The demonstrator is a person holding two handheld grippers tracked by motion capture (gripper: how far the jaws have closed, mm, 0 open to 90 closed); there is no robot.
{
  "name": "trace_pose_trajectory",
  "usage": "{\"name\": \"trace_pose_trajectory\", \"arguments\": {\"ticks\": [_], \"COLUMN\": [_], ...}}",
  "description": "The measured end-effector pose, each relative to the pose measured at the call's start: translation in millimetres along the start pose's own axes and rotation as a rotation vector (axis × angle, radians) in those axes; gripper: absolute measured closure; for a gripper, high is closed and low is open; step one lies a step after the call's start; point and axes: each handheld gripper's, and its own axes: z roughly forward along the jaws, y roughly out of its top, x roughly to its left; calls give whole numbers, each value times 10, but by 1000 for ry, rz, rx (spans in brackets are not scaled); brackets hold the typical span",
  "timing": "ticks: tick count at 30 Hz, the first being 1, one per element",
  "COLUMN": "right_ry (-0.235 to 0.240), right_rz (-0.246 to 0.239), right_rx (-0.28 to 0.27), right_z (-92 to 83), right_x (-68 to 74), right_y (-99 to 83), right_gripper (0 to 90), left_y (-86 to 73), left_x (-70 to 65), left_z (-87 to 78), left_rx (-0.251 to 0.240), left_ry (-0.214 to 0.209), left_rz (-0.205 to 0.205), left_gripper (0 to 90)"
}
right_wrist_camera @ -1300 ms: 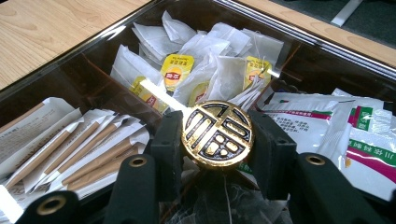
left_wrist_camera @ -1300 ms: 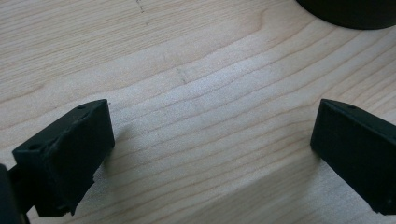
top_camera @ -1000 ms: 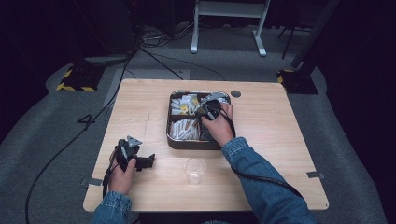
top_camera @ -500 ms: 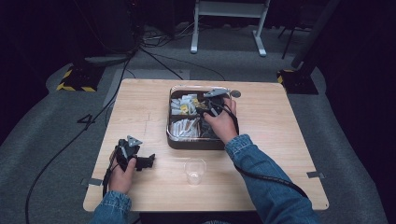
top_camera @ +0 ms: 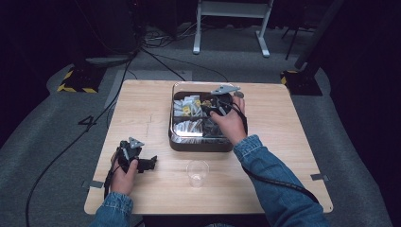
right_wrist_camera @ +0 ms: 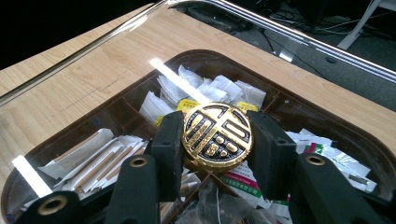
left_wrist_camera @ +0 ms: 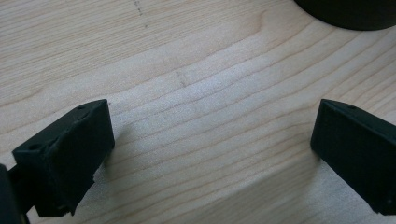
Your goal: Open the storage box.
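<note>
A dark compartment box (top_camera: 189, 142) in the middle of the table holds white sachets (right_wrist_camera: 187, 88) and paper-wrapped sticks (right_wrist_camera: 93, 154). Its clear lid (right_wrist_camera: 280, 28) carries a round gold and black knob (right_wrist_camera: 215, 126). My right gripper (right_wrist_camera: 217, 140) is shut on that knob, one pad on each side, and holds the lid tilted a little above the box. From above, the right gripper (top_camera: 215, 106) hangs over the box's far right part. My left gripper (top_camera: 149, 163) lies on the table at the front left. Its jaws are wide open over bare wood (left_wrist_camera: 210, 149).
An empty clear plastic cup (top_camera: 197, 172) stands in front of the box near the table's front edge. The box's dark corner (left_wrist_camera: 345, 11) lies beyond the left jaws. Cables trail off the table (top_camera: 283, 142) from both grippers. Dark floor surrounds it.
My right hand has risen and shifted toward the far side, lifting the knob and the clear lid off the box. The left hand has stayed still.
</note>
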Motion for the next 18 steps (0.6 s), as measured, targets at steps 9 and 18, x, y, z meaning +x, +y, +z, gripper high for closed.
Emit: {"name": "trace_pose_trajectory", "arguments": {"ticks": [9, 18], "right_ry": [-18, -54], "right_rz": [6, 27], "right_rx": [-9, -13], "right_z": [-241, -518], "right_x": [-149, -379], "right_y": [-54, -159], "right_gripper": [590, 590], "left_y": [1, 1], "left_x": [0, 1], "left_z": [-1, -1], "left_rx": [1, 1], "left_ry": [-1, -1], "left_rz": [0, 1], "left_gripper": [0, 0]}}
